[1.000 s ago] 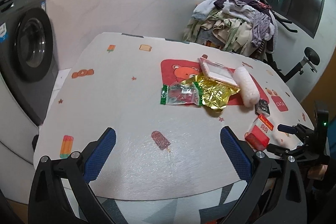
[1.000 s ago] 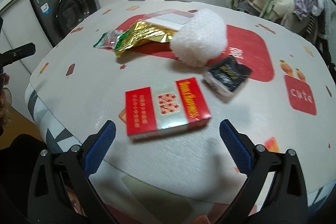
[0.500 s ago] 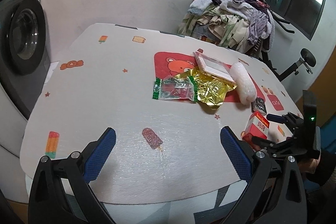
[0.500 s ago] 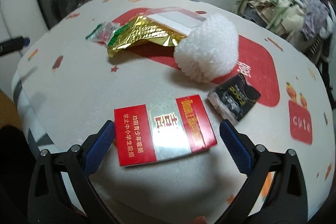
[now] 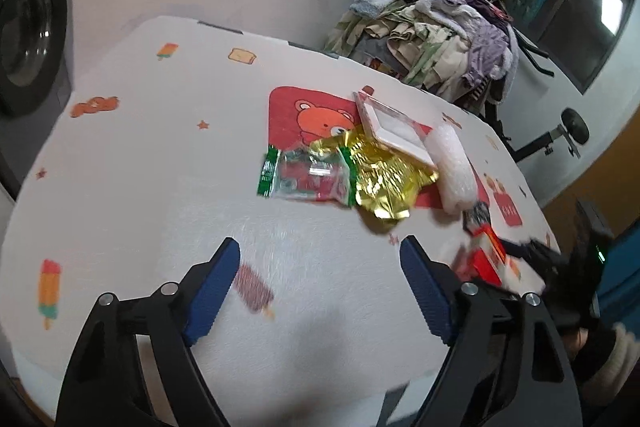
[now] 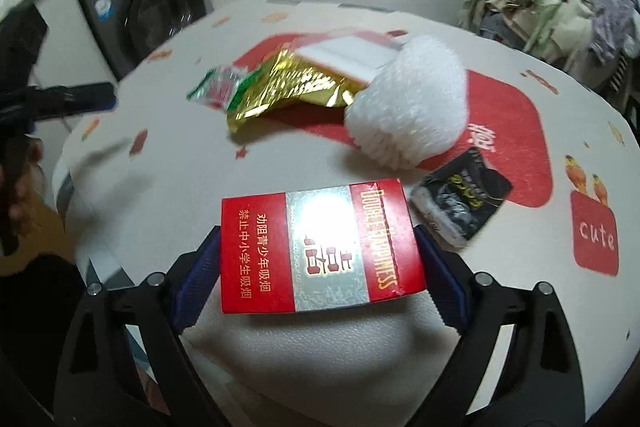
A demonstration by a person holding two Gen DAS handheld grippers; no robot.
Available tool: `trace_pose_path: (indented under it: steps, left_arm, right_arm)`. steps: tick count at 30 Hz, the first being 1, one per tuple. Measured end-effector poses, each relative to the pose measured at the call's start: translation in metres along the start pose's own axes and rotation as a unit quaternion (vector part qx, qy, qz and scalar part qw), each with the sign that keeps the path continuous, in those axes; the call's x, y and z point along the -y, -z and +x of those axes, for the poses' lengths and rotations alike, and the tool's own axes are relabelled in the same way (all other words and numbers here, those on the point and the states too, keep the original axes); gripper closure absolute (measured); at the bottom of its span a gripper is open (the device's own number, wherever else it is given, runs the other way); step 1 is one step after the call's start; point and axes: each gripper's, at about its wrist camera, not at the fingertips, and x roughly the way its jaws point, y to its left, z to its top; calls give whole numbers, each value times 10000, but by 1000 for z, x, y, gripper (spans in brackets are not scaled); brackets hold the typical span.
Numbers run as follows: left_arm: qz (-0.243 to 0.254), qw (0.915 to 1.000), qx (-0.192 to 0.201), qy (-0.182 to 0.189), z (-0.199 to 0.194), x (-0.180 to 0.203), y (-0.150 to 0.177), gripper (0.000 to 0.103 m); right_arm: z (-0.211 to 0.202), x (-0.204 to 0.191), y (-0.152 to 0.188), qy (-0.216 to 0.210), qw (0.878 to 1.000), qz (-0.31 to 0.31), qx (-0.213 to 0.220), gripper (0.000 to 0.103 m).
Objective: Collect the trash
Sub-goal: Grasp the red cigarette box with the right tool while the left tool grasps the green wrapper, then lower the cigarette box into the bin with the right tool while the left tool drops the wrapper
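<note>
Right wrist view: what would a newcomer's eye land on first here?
The red cigarette pack fills the foreground, sitting between the right tool's blue fingers at the table's near edge. Behind it lie a white foam roll, a crumpled gold wrapper and a small black packet.

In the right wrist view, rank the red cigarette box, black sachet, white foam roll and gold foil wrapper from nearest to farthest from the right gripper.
1. Red cigarette box, between the jaws.
2. Black sachet, just right.
3. White foam roll, beyond, centre-right.
4. Gold foil wrapper, farther back, left.
</note>
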Motion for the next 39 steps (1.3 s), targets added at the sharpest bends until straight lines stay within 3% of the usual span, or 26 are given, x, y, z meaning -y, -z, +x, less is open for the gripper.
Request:
trace_pose_path:
  steps: [4,7,12,15,18,27,28,29,30,32,34,39]
  left_arm:
    - [-723,9970,-207,164,31,-12,-25,37]
    - [-975,9949,-239,134,47,-14,-40,38]
    - [-577,9971,-369,-347,78,1,-58,36]
    - [-157,9964,-391,-741,92,8,-61,22]
    - [-69,9937,-551,-978,106,7,-62,9]
    - [430,9893,-615,-1254,121,18,-56,6]
    - [441,9892,-579,-1270,120,17,-55,12]
    - [476,9879,-532,-1374,118,16,-55,28]
    - [535,9872,-513,-1413,115,16,-55,35]
    - [502,9907,-549,-1142,109,13,-56,56]
    - [554,9915,-565,-1032,101,12,-54,63]
    - [887,9920,-480,-764,75,21,-39,70]
  right_arm:
    - [-13,8,3,73,9994,265,214,13]
    - [-20,14,6,92,9988,373,288,13]
    - [-30,30,16,177,9974,596,374,13]
    - [-34,38,21,189,9966,701,396,13]
    - [-35,44,27,235,9962,749,375,13]
    - [-32,52,36,260,9952,893,318,13]
    - [-33,51,36,258,9952,884,329,13]
    - [-34,50,36,257,9953,872,339,13]
    - [-34,49,35,257,9953,864,347,13]
    - [-36,48,34,259,9953,857,372,13]
    - [-38,47,34,265,9952,860,394,13]
    - [-46,42,32,264,9951,836,464,13]
